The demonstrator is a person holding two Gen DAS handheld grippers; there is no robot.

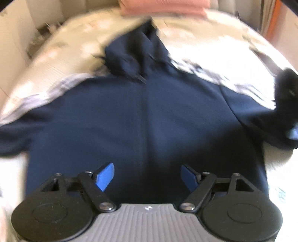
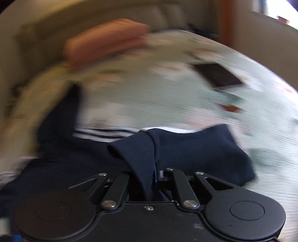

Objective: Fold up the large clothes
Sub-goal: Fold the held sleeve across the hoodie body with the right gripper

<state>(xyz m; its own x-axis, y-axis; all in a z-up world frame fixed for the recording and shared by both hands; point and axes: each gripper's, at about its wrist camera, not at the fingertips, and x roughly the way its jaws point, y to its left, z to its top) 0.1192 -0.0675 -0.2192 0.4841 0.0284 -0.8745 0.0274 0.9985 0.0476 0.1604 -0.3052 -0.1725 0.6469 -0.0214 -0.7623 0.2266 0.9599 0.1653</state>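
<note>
Left wrist view: a navy hoodie (image 1: 145, 119) lies spread flat, front up, on a bed (image 1: 214, 50) with a pale patterned cover. The hood points toward the far end, where a folded pink blanket (image 1: 163, 7) sits. The left gripper (image 1: 147, 176) hangs over the hem area with its blue-padded fingers (image 1: 105, 176) spread wide and nothing between them. At the right edge, the right gripper (image 1: 286, 87) shows as a dark blurred shape at the end of the sleeve.

Right wrist view: the right gripper (image 2: 154, 173) is closed tight on the sleeve (image 2: 186, 150), with the cloth bunched up between the jaws and the cuff end draped forward. A dark flat object (image 2: 218, 74), possibly a tablet or phone, lies on the cover beyond. The picture is heavily blurred.

Assessment: the step in hand appears to be folding the sleeve inward across the body. It should be carried low and laid straight across the chest, keeping the shoulder line as the crease; the free left gripper could pin the body so it does not drag.

Materials: the hoodie is thick, soft, matte knit with a centre seam; it holds broad folds and will bunch if pulled sideways. The cover looks finely ribbed.
</note>
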